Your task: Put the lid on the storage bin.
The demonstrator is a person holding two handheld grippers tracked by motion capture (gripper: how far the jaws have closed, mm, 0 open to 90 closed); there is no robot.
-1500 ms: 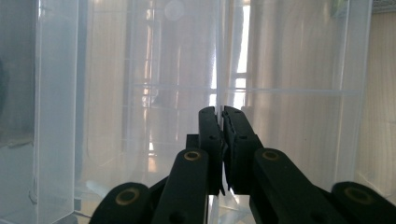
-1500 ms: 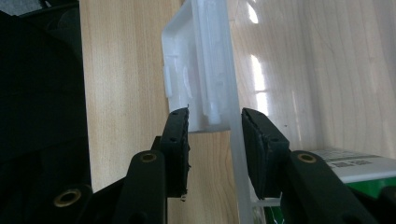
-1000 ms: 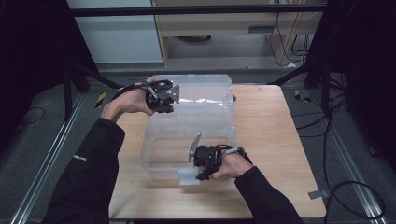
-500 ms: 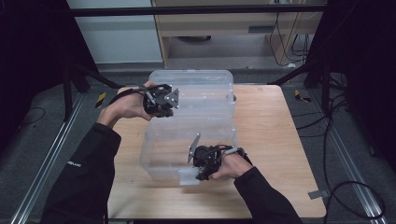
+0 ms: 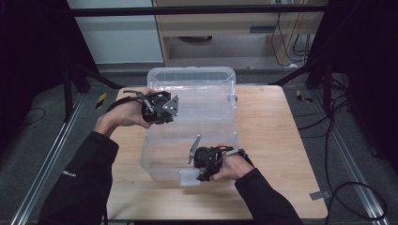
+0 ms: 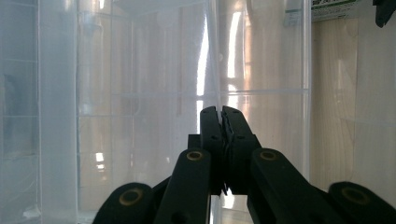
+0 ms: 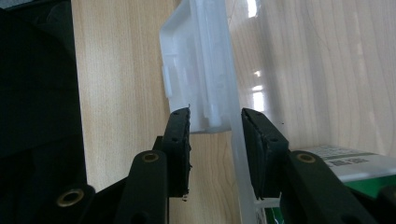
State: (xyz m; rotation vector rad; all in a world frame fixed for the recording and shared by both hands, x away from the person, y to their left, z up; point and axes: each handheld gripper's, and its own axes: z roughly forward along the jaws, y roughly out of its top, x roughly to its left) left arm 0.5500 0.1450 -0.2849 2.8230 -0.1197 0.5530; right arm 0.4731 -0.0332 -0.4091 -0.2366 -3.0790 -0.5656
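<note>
Now your desk (image 5: 277, 140) is pale wood grain, square, set on grey floor (image 5: 356, 136) between dark frames. Your clear plastic box (image 5: 197, 108) stands at its middle, smooth and glossy, ribbed walls. Your left gripper (image 6: 220, 116) pinches the box's thin left wall, jaws nearly together. Your right gripper (image 7: 215, 122) straddles the near wall's white latch (image 7: 198, 70), jaws half apart; whether they press it you cannot tell.

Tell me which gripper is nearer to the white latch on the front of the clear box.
Right. The right gripper straddles the white latch at the clear box's near wall. The left gripper is clamped on the box's left wall, farther back.
</note>
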